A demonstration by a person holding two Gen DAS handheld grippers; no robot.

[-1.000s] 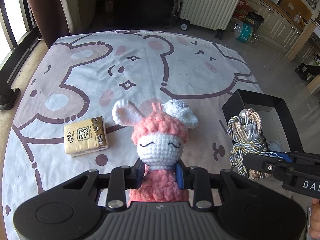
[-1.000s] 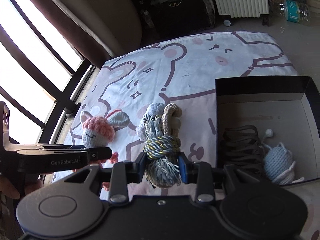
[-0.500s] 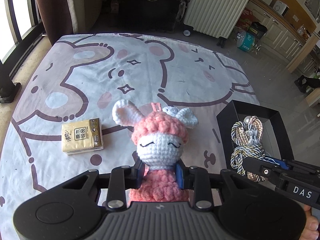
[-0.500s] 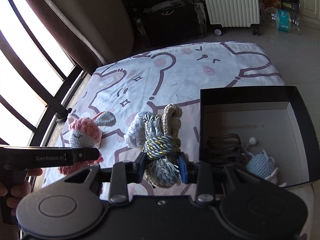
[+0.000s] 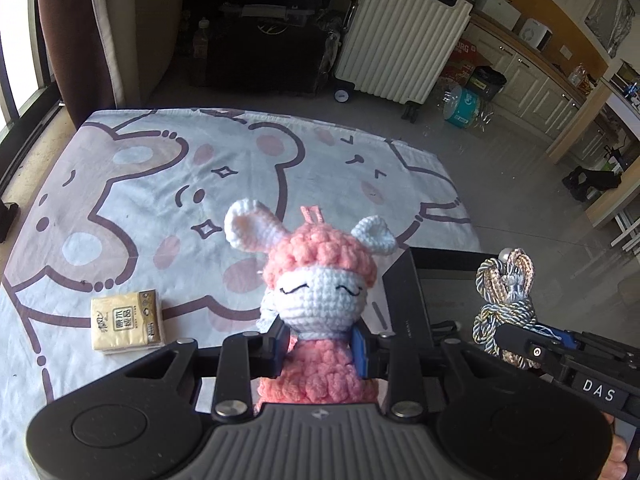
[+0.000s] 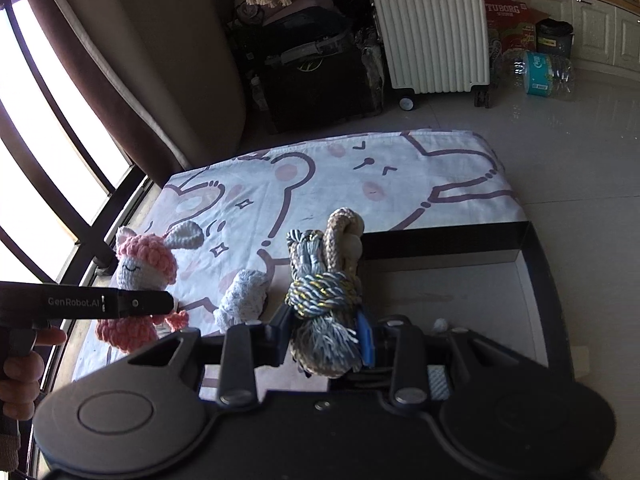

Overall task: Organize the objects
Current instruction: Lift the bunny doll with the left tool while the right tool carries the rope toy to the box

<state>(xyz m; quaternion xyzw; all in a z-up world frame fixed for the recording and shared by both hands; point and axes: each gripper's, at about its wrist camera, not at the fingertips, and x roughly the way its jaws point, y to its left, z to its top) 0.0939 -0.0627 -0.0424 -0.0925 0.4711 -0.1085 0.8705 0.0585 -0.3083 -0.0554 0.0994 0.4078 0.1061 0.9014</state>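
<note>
My left gripper [image 5: 320, 346] is shut on a pink and white crochet bunny [image 5: 320, 280] and holds it up above the bear-print cloth [image 5: 160, 184]. The bunny also shows in the right wrist view [image 6: 146, 268]. My right gripper [image 6: 326, 334] is shut on a knotted bundle of cords [image 6: 326, 280], held above the near edge of the black box [image 6: 532, 264]. The cord bundle also shows in the left wrist view [image 5: 506, 300], over the box [image 5: 404, 304]. A small white crochet piece [image 6: 244, 298] lies on the cloth.
A yellow tissue pack [image 5: 126, 320] lies on the cloth at the left. A white suitcase [image 5: 400, 40] and dark bags stand on the floor beyond the cloth. Windows and a curtain are at the left.
Both grippers have risen with their loads and moved right. The cord bundle now hangs over the box's near edge; the box contents have slipped under the right gripper body.
</note>
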